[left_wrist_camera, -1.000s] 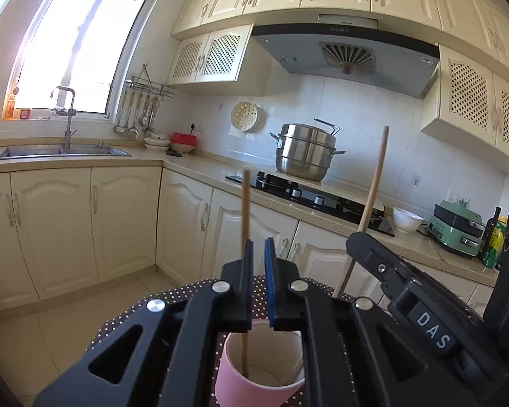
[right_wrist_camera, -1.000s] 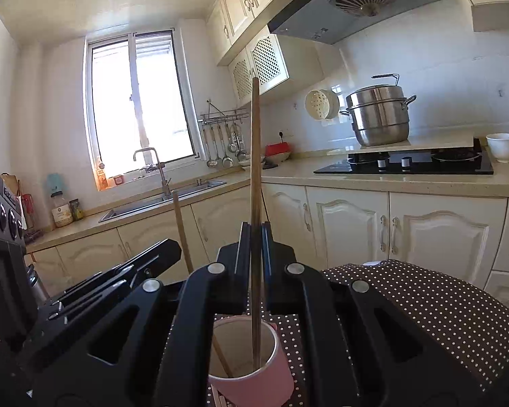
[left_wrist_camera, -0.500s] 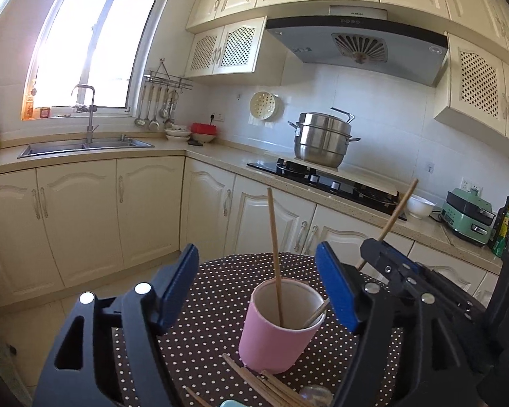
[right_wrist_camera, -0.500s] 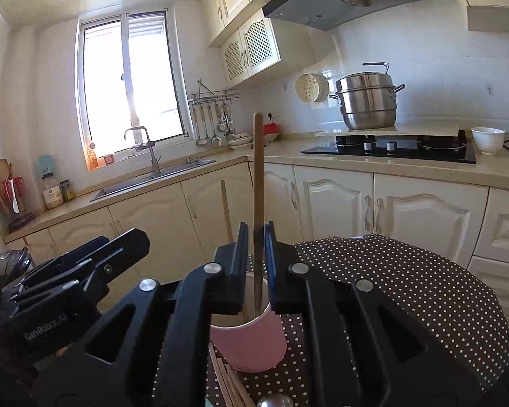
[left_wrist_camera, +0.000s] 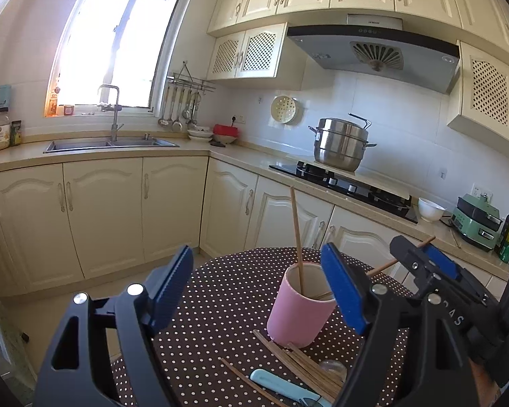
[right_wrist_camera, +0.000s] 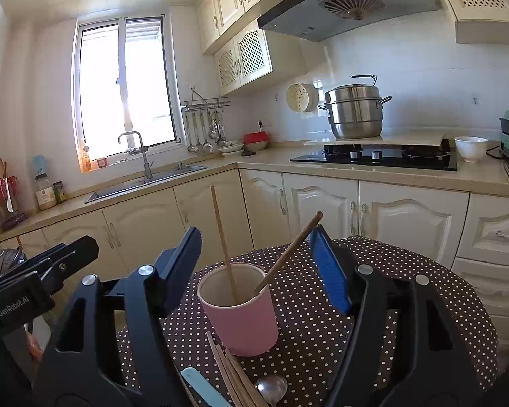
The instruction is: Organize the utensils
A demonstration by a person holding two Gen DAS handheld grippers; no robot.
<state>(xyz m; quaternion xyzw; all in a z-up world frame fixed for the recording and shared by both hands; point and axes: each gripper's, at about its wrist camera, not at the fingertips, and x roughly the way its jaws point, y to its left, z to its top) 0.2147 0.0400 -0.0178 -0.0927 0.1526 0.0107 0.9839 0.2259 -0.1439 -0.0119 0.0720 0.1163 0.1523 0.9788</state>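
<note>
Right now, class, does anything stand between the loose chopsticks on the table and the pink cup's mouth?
Nothing visible does. The loose chopsticks lie at the base of the pink cup, whose mouth is open except for two chopsticks already inside.

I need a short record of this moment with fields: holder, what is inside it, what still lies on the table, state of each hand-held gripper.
holder: pink cup, upright on the dotted tablecloth
inside cup: two wooden chopsticks, leaning apart
on table: bundle of chopsticks, metal spoon, light blue handle, all beside the cup on its near side
left hand-held gripper: jaws have just been opening; open, nothing held
right hand-held gripper: jaws have just been opening; open, chopstick released
</note>
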